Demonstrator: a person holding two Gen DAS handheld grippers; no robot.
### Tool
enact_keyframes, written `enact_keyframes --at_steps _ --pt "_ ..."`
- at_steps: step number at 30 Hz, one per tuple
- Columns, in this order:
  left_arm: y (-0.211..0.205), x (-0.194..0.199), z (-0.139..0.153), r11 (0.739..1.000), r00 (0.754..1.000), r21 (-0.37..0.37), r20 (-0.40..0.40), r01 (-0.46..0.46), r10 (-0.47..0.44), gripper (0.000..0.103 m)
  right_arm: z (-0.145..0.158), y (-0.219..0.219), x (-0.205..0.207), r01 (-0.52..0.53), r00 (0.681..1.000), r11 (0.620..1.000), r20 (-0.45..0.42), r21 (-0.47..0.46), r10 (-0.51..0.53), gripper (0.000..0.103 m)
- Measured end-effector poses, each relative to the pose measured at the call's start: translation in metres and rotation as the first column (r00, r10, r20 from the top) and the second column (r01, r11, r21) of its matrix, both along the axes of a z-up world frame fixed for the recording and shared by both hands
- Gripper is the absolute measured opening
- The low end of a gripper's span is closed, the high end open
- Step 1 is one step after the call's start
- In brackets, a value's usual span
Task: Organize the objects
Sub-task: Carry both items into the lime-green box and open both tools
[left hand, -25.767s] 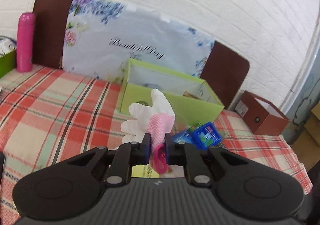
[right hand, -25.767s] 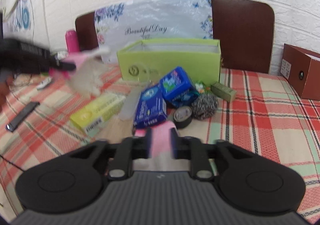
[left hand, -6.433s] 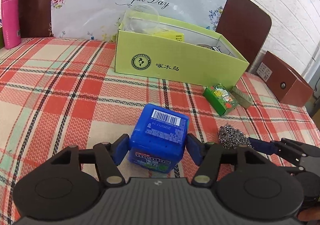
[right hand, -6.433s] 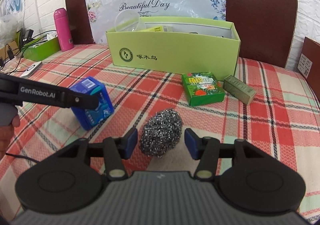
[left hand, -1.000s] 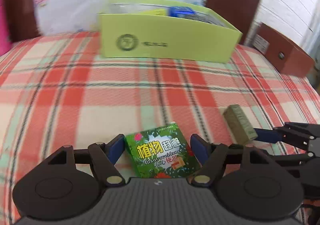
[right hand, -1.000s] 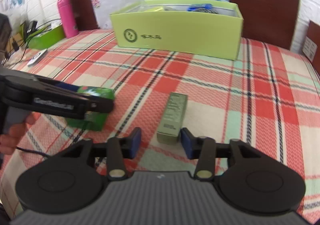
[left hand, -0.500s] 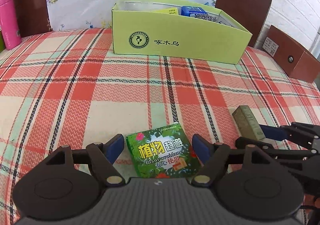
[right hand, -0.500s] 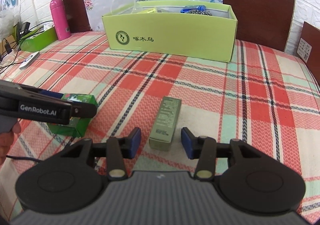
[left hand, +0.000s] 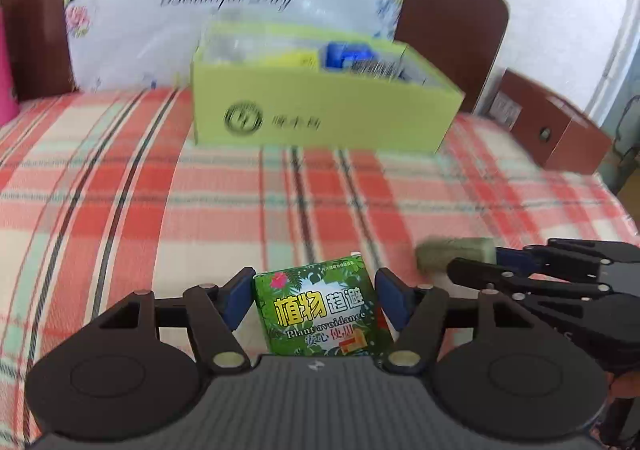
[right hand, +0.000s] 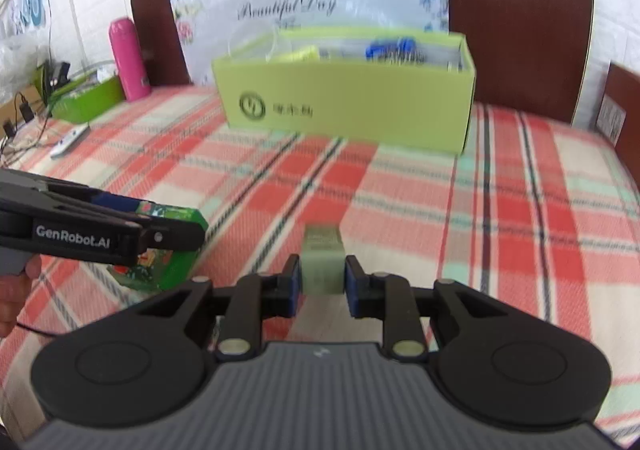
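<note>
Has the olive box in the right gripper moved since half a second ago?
Yes. The olive box now sits squarely between the right gripper fingers, lifted and pointing toward the yellow-green box, no longer lying angled on the plaid tablecloth.

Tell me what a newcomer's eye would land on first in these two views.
First the bright green plant-print box, gripped between the left gripper fingers low in the left wrist view. Next the olive-green slim box, clamped by the right gripper above the red plaid tablecloth. Behind both stands the lime-green open carton, already holding blue and yellow items.
</note>
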State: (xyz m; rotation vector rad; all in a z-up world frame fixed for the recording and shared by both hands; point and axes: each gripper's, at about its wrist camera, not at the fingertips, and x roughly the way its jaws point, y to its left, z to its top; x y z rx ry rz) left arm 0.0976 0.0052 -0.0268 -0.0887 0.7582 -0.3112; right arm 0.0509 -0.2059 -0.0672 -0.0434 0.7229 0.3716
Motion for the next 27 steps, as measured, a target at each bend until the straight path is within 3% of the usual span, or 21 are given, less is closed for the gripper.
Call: enact_keyframes --at_steps 19,27 --pt "-0.024 0.052 0.097 0.997 0.970 -0.064 0.241 0.051 -0.035 0.067 0.084 -0.014 0.059 0.060 0.960 0.996 0.269 0.068 -0.077 0.022" --pt "-0.044 0.110 0.113 0.998 0.968 -0.069 0.252 0.009 0.009 0.067 0.091 -0.026 0.123 0.138 0.950 0.983 0.265 0.118 -0.165 0.022"
